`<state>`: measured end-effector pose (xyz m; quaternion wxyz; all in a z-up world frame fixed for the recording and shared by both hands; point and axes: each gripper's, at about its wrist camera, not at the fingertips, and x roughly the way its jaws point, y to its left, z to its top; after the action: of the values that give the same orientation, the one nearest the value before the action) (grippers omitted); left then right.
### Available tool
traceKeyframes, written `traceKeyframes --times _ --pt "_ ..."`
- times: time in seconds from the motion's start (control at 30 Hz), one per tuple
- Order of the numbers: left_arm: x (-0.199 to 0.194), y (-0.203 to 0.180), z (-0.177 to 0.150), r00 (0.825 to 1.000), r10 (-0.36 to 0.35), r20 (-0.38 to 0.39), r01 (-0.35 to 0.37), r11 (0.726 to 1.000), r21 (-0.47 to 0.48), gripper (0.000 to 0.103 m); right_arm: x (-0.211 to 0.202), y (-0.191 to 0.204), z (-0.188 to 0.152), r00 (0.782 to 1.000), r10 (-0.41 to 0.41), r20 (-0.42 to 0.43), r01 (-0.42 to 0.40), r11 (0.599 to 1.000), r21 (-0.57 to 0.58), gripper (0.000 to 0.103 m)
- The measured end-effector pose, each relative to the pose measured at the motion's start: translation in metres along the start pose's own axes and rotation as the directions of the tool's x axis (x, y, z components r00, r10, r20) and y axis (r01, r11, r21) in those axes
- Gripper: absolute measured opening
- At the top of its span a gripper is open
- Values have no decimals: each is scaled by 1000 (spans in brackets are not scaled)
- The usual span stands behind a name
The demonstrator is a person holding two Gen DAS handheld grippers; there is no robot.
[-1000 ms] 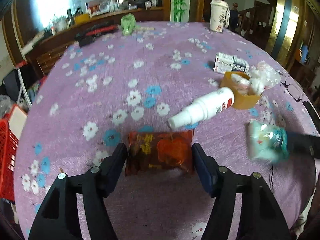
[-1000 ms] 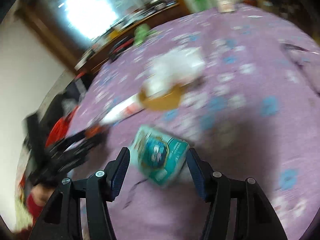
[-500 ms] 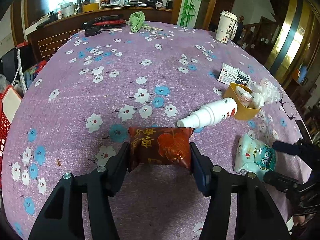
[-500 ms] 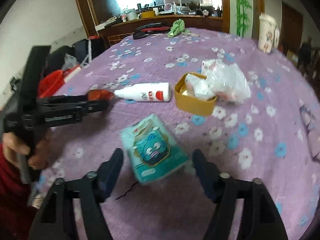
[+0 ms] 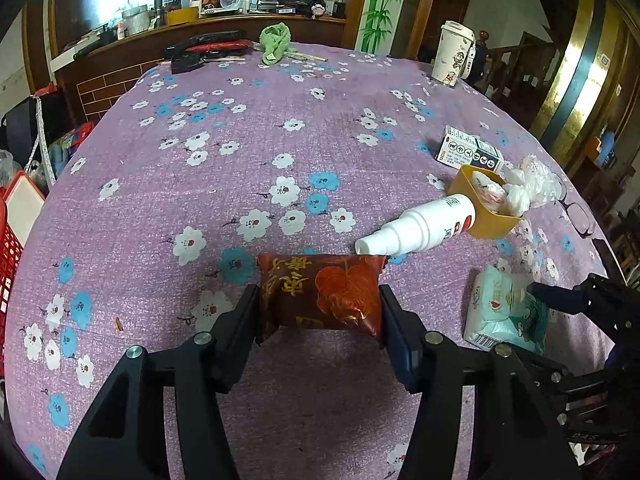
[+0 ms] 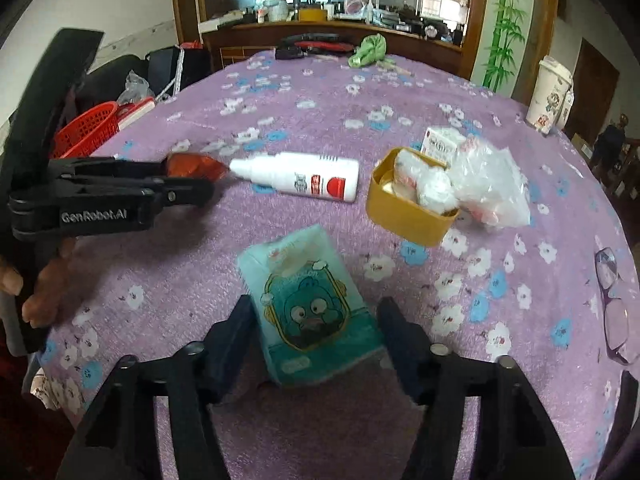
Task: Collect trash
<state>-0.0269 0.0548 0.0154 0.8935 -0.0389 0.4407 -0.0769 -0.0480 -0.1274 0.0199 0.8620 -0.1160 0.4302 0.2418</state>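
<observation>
A dark red snack packet [image 5: 320, 292] sits between my left gripper's [image 5: 318, 312] pads, which press on both its ends just above the purple flowered tablecloth [image 5: 240, 120]. In the right wrist view the same packet [image 6: 192, 164] shows at the left gripper's [image 6: 200, 184] tips. A teal tissue pack [image 6: 308, 304] with a cartoon bird lies between my right gripper's [image 6: 314, 324] fingers, whose jaws are closing, and both pads touch its sides. In the left wrist view the right gripper [image 5: 516, 316] straddles that tissue pack [image 5: 504, 308].
A white spray bottle [image 6: 300, 176] lies beside a yellow tub [image 6: 404, 208] stuffed with crumpled plastic [image 6: 488, 184]. A small box [image 5: 468, 152], glasses [image 6: 612, 304], a paper cup [image 5: 452, 56] and a green cloth [image 5: 274, 42] lie on the table. A red basket [image 6: 88, 128] stands off the left edge.
The left jaws closed onto the red packet and lifted it slightly. The right gripper rolled level, let its jaws out around the tissue pack on the table, then closed them in again.
</observation>
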Motion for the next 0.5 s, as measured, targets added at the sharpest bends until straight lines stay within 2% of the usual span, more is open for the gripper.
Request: traceKeyframes --times 0.17,0.23,0.37,0.43,0.5 --pt "0 0 0 1000 3 -2 -3 1000 1 56 -8 -4 1 1000 -4 21 3 999 39 45" --pt "0 0 0 1000 8 -4 -8 1000 1 56 -9 -6 2 1000 2 21 -4 998 67 42" --pt "2 -2 1 999 31 -11 -31 999 14 56 -8 -3 3 1000 -10 14 9 997 74 44" --pt "3 -4 1 999 43 -14 -43 999 23 57 -7 0 4 1000 -16 9 15 998 62 48" --pt "4 -6 1 998 54 -17 -54 998 30 57 -3 4 5 1000 -29 -3 29 999 40 58"
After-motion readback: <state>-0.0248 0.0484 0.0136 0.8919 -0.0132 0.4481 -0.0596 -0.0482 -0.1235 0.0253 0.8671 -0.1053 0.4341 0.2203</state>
